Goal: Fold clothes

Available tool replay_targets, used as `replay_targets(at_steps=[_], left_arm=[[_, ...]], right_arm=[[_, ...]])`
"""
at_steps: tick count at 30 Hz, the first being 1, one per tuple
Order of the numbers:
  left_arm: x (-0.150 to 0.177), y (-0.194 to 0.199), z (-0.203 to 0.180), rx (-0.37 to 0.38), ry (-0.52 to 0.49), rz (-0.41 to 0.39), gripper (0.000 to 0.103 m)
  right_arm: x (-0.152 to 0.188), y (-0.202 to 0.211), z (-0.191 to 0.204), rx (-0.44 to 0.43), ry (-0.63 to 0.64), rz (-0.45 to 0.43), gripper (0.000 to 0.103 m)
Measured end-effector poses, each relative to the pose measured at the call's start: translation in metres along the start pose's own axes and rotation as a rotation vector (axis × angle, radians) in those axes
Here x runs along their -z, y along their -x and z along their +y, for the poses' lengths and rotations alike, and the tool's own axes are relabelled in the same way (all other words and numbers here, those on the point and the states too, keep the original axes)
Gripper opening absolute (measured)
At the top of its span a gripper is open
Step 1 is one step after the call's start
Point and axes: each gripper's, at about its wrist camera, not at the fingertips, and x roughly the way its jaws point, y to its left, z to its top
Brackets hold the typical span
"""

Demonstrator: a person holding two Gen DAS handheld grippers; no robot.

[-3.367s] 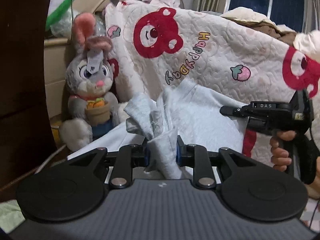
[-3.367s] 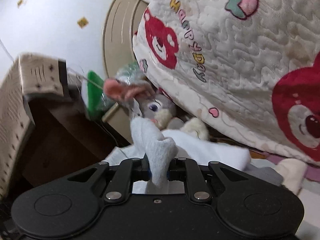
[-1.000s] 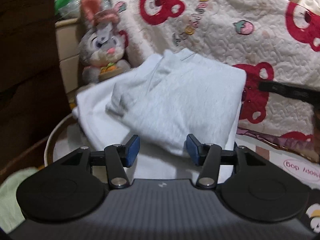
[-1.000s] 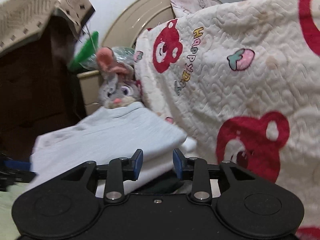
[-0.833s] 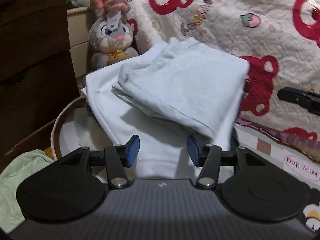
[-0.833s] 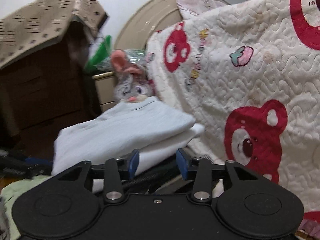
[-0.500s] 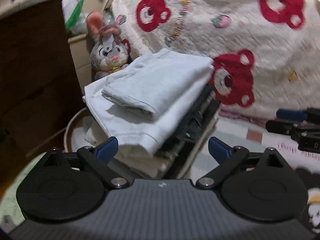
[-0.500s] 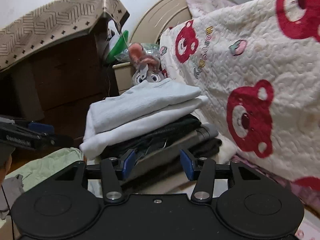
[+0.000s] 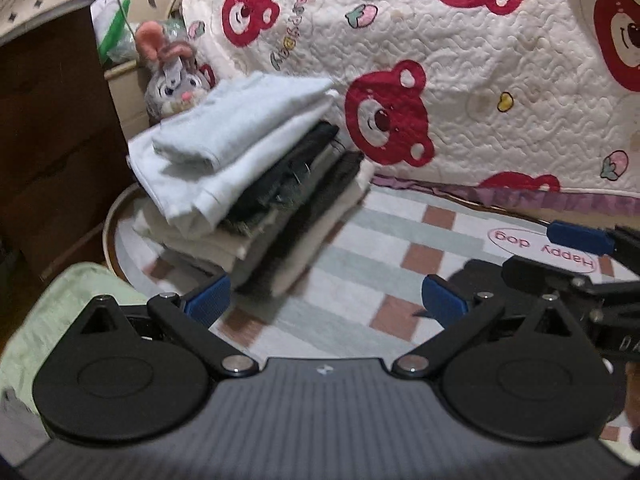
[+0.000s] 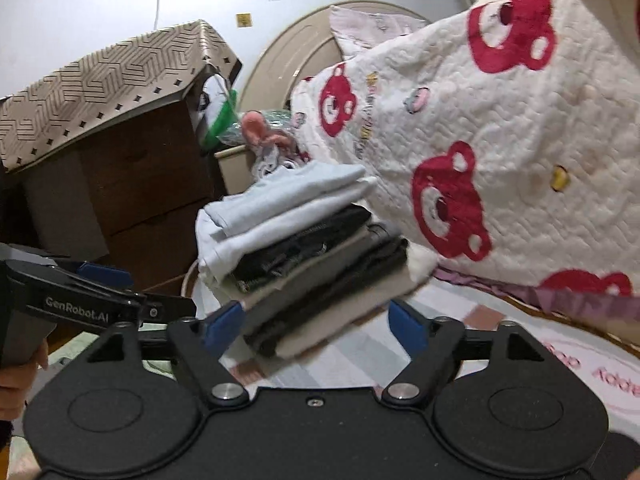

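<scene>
Stack of folded clothes [image 9: 248,184] sits on the bed, on the checked sheet [image 9: 360,280], close against the bear-print quilt [image 9: 480,80]. Top piece is a pale blue folded garment [image 9: 240,120], resting on a white folded one [image 9: 188,184]; below are dark and grey layers, then cream ones at the base. A loose green garment [image 9: 60,320] lies at the near left, just beside the stack, not folded as far as can be seen.

Left gripper [image 9: 324,300]: jaws spread wide, nothing between them. Right gripper [image 10: 316,326]: jaws also wide apart and empty. Both are held back from the stack, not touching it.

Risks from here, as judgement:
- The stack leans. Upper layers overhang toward the near left in the left wrist view, and edges are not flush. A nudge from either gripper reaching past could slide the top two pieces off.
- The soft bed gives no firm base; pressing down near the stack could tilt it further.
- If the green garment is to be lifted, a snag on the stack's bottom corner could drag lower layers out.
- The toy rabbit [image 9: 172,76] stands right behind the stack; a push backward would hit it.
</scene>
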Motion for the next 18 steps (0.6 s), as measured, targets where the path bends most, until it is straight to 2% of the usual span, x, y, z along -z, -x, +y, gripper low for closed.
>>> replay_targets(at_steps=[6,11,18], left_arm=[[0.016,0.002,-0.005,-0.017,0.018,0.007,0.103],[0.027,0.008,-0.008,-0.036,0.015,-0.005,0.103],[0.033,0.007,-0.004,-0.033,0.029,0.024,0.103]], right_arm=[[0.019,0.020,0.006,0.040,-0.013,-0.013,0.085],[0.021,0.022,0.019,0.042,0.024,-0.014,0.085],[0.024,0.023,0.037,0.045,0.077,-0.016,0.085]])
